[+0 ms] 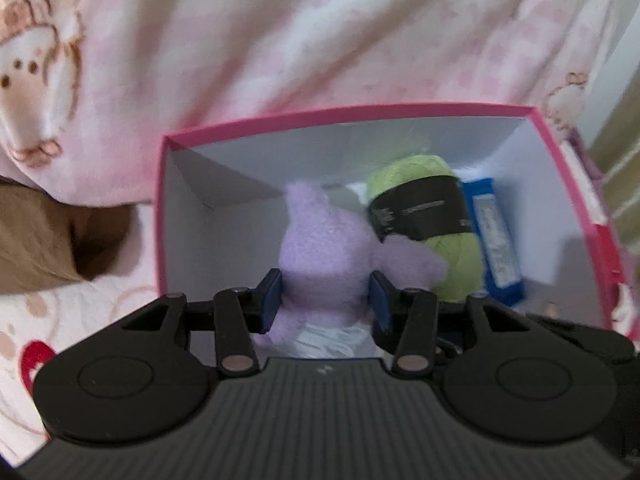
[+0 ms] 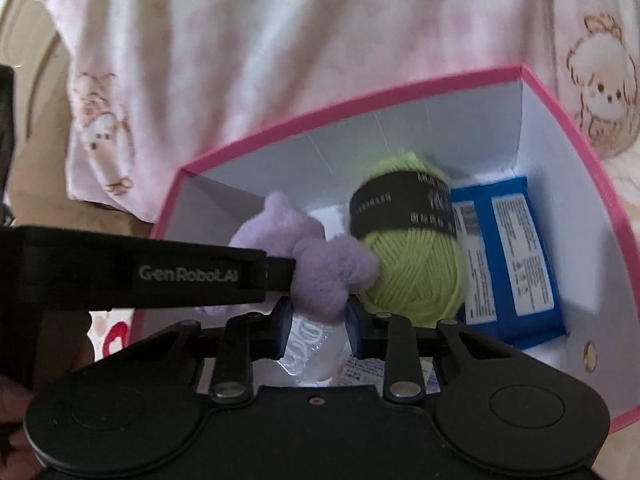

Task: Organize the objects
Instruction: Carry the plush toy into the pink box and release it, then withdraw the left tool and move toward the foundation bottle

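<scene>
A purple plush toy [image 1: 320, 248] hangs inside a pink box [image 1: 360, 114] with white inner walls. My left gripper [image 1: 326, 300] is shut on the plush's body. My right gripper [image 2: 318, 320] is shut on a limb of the same plush [image 2: 332, 272], and the left gripper's body crosses the right wrist view from the left. A lime-green yarn ball [image 1: 436, 220] with a black label lies in the box beside the plush, also in the right wrist view [image 2: 412, 276]. A blue packet [image 2: 516, 256] lies at the box's right side.
The box [image 2: 560, 120] sits on pink and white bedding [image 1: 280, 40] printed with cartoon animals. A brown cloth [image 1: 48, 240] lies to the left of the box. A clear plastic wrapper [image 2: 308, 344] lies on the box floor under the plush.
</scene>
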The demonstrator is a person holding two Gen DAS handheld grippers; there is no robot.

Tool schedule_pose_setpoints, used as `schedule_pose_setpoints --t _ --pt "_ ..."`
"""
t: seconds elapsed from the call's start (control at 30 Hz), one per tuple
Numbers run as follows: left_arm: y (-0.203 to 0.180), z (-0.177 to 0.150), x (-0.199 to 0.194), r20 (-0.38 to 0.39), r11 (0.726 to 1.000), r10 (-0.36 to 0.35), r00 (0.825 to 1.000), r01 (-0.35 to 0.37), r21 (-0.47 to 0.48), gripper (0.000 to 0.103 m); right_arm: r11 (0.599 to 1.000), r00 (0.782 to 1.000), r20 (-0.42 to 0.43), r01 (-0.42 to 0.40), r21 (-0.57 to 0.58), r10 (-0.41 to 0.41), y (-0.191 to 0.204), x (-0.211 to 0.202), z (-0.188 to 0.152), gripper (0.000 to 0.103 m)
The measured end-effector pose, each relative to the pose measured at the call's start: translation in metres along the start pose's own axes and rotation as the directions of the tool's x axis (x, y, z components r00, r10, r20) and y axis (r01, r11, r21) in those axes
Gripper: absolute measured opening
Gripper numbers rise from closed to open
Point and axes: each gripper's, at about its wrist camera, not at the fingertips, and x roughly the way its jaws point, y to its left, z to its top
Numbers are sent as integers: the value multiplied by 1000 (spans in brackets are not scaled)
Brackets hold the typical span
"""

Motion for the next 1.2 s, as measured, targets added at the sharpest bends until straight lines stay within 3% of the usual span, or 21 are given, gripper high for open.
schedule_pose_setpoints --t 0.07,0.17,0.43,0.77,1.0,1.1,1.2 --pt "0 -3 -4 27 999 43 999 -43 9 46 999 999 -12 44 -9 -44 3 8 -4 28" --pt "6 -10 -20 48 999 -15 999 17 -42 51 991 995 52 91 -100 -86 12 -8 -19 31" --pt "0 -28 -93 78 995 -100 992 99 12 58 970 994 108 15 -242 11 32 -106 -33 37" --pt "4 -67 -179 45 992 -112 993 109 65 63 936 990 117 -30 -351 76 51 -221 -51 52" --pt "4 -106 -213 59 989 -106 993 100 107 68 923 989 66 -100 -371 134 58 -240 -89 72" --pt "5 -125 -213 41 988 -118 992 114 103 70 918 989 52 -111 -381 141 57 -238 -108 76" --pt "8 -143 -205 25 986 -137 990 134 96 78 906 986 47 -127 -404 159 57 -231 -126 80"
